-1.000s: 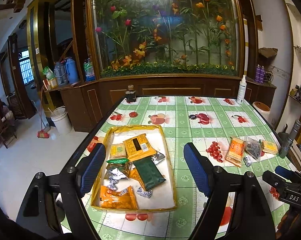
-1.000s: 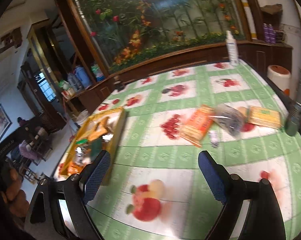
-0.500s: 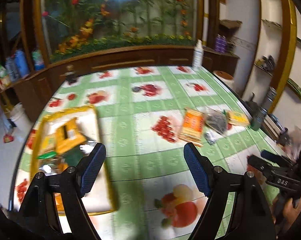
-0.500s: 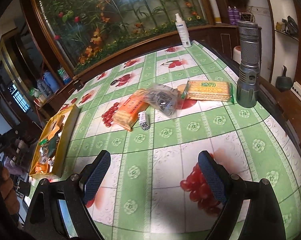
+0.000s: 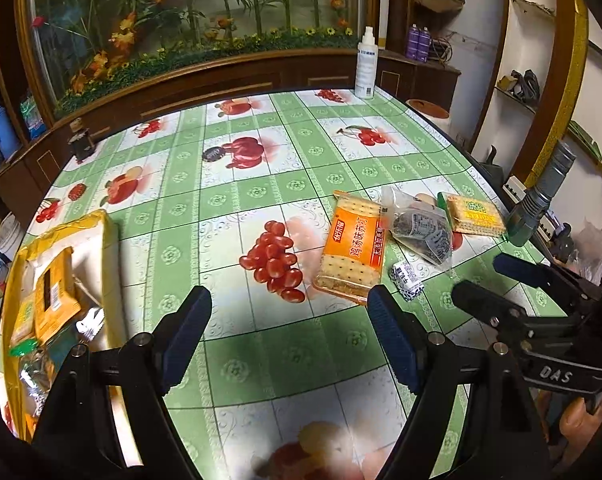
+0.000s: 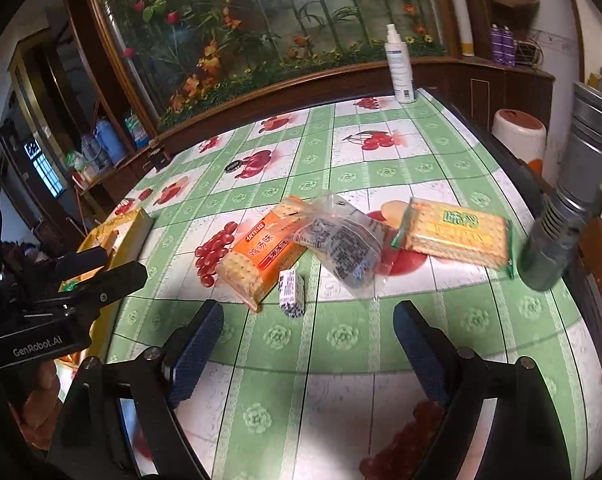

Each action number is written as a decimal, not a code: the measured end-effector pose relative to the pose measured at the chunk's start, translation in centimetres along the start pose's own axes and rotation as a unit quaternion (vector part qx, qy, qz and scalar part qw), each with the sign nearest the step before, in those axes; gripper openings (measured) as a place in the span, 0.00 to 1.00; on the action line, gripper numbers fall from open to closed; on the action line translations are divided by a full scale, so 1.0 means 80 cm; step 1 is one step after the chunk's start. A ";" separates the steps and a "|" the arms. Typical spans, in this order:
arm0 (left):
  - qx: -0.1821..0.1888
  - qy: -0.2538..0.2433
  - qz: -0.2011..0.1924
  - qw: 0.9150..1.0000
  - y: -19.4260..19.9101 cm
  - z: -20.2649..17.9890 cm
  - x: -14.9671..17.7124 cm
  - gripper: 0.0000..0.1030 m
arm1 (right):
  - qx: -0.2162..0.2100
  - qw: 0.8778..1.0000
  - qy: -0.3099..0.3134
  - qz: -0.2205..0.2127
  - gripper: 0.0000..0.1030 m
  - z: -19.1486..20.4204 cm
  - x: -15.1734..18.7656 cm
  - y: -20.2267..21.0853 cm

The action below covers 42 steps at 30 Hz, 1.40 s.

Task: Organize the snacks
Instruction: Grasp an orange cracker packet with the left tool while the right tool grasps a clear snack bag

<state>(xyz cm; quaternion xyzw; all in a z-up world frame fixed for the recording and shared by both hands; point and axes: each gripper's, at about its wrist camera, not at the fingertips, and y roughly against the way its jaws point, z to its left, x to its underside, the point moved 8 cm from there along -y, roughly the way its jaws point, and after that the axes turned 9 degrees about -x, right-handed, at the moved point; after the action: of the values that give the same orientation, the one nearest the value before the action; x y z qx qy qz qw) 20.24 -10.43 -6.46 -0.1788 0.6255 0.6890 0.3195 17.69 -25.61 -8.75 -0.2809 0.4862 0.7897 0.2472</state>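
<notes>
Left hand-held gripper (image 5: 289,328) and right hand-held gripper (image 6: 308,334) both stand wide apart, holding nothing, above the desk (image 5: 261,192). Four loose snacks lie together on its right part: orange cracker pack (image 5: 351,254), clear dark-filled bag (image 5: 421,232), green cracker pack (image 5: 475,214), small wrapped candy (image 5: 408,286). Yellow tray (image 5: 109,240) at the left edge contains further snacks

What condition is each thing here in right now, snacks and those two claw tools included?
left gripper: open, empty
right gripper: open, empty
orange cracker pack: sealed, flat on table
clear bag: lying partly over the orange cracker pack
green cracker pack: sealed, flat
small candy: wrapped, loose
yellow tray: holds snacks
spray bottle: upright
</notes>
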 end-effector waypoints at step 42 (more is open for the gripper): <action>0.040 -0.062 0.066 0.995 -0.109 -0.038 -0.004 0.51 | -0.059 0.996 0.015 0.068 0.47 -0.052 -0.064 -0.087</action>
<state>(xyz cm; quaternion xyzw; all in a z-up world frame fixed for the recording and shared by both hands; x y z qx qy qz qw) 25.74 -13.34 -13.24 -0.0806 0.6421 0.6926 0.3186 26.85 -27.19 -11.12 -0.2732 0.4604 0.8276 0.1688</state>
